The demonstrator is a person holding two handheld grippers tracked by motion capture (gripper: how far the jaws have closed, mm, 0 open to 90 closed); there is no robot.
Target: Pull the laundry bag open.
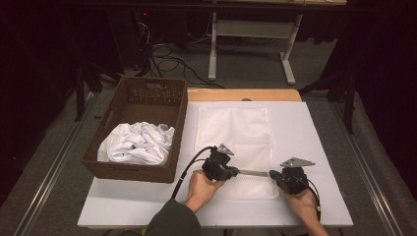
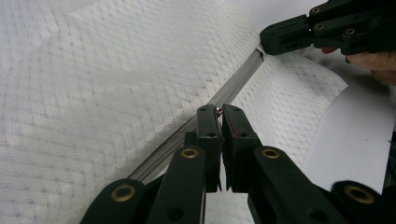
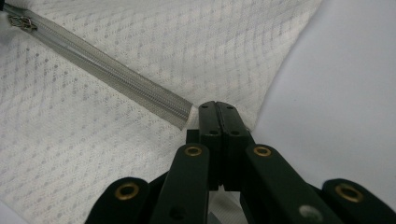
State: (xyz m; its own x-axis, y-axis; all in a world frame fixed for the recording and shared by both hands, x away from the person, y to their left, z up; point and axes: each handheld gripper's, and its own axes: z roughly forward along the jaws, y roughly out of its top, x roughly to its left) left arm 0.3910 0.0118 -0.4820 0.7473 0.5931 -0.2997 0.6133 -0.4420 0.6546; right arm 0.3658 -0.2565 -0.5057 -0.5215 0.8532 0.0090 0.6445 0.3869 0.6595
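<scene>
Basket (image 1: 147, 93) with crumpled white cloth (image 1: 137, 142) stands at the left of the counter (image 1: 305, 142). The mesh bag (image 1: 233, 130) lies flat beside it. The left claw (image 2: 220, 112) pinches the zipper pull (image 2: 219, 110) and should draw straight along the zipper (image 1: 253, 172). The right claw (image 3: 218, 109) clamps the bag's end, and should keep it taut.

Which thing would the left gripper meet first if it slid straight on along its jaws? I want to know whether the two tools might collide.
Probably the right gripper, holding the far end of the grey zipper.
</scene>
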